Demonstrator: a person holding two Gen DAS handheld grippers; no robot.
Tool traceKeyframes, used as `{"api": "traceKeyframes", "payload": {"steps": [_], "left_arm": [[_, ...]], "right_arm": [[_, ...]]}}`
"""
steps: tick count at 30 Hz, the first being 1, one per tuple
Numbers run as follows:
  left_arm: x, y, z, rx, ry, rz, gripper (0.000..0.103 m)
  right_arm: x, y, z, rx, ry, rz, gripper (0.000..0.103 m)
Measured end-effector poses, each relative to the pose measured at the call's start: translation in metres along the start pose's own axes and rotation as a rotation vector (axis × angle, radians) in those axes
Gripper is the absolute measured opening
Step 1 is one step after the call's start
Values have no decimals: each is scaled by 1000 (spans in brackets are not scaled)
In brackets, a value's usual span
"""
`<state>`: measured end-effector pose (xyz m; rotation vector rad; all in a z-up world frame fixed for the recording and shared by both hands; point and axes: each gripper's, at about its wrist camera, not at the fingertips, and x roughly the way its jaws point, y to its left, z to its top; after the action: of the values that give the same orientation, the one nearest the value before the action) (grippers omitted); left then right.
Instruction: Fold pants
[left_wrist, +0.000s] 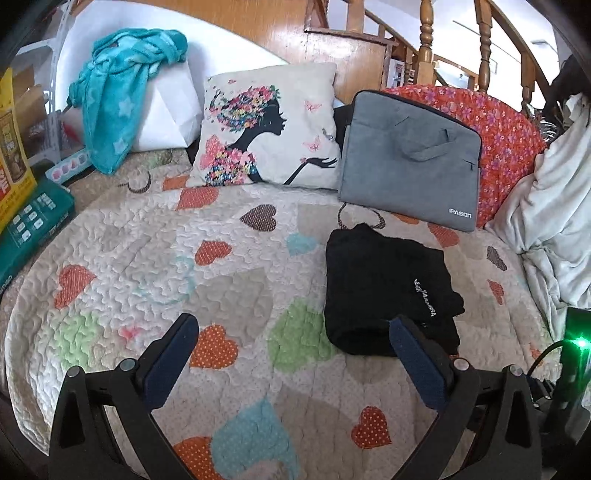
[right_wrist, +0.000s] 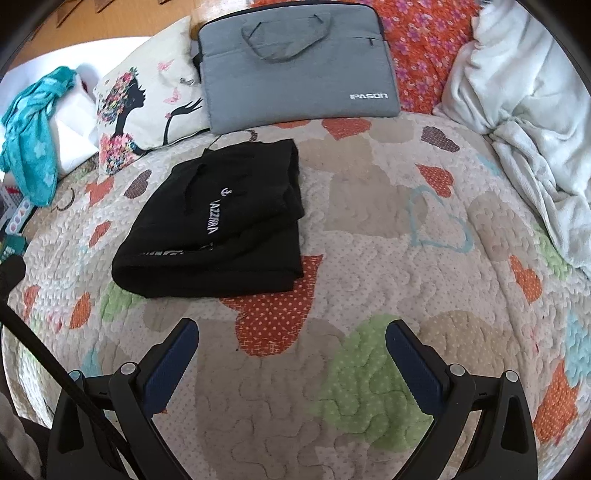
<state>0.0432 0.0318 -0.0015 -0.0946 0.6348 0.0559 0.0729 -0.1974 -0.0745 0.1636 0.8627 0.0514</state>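
Black pants (right_wrist: 221, 218), heart-patterned quilt (right_wrist: 369, 229), grey bag (right_wrist: 295, 70), teal towel (left_wrist: 122, 99)

Heart-patterned quilt (left_wrist: 236, 266) covers the bed. At its far edge a cushion (left_wrist: 269, 129) printed with a woman's silhouette leans beside a grey IPASON laptop bag (left_wrist: 410, 162). Orange floral fabric (left_wrist: 509, 136) behind the bag. Teal starred blanket (left_wrist: 118, 92) draped over something white. Rumpled white blanket (right_wrist: 524, 103) at right. Green box (left_wrist: 33, 221) at left.

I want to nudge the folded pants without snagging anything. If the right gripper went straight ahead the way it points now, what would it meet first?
Likely the quilt, not the black pants: they lie ahead but left of the right gripper's line. The open jaws frame only bedding. Depth is uncertain.
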Motion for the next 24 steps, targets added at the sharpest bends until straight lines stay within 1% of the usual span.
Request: {"api": "traceKeyframes", "payload": {"steps": [5, 10, 12, 16, 21, 24], "left_arm": [[-3, -3, -3, 17, -20, -29, 103], [8, -17, -10, 77, 42, -35, 103], [12, -23, -15, 107, 67, -27, 103], [20, -38, -26, 181, 97, -2, 103], [27, -45, -32, 212, 143, -15, 103], [31, -46, -35, 215, 167, -22, 103]], "right_arm": [[3, 13, -2, -60, -1, -17, 103], [1, 21, -4, -114, -12, -46, 103], [0, 22, -3, -123, -16, -54, 103], [1, 14, 0, -99, -2, -71, 103], [5, 1, 2, -51, 19, -90, 103], [7, -2, 2, -37, 33, -86, 103]]}}
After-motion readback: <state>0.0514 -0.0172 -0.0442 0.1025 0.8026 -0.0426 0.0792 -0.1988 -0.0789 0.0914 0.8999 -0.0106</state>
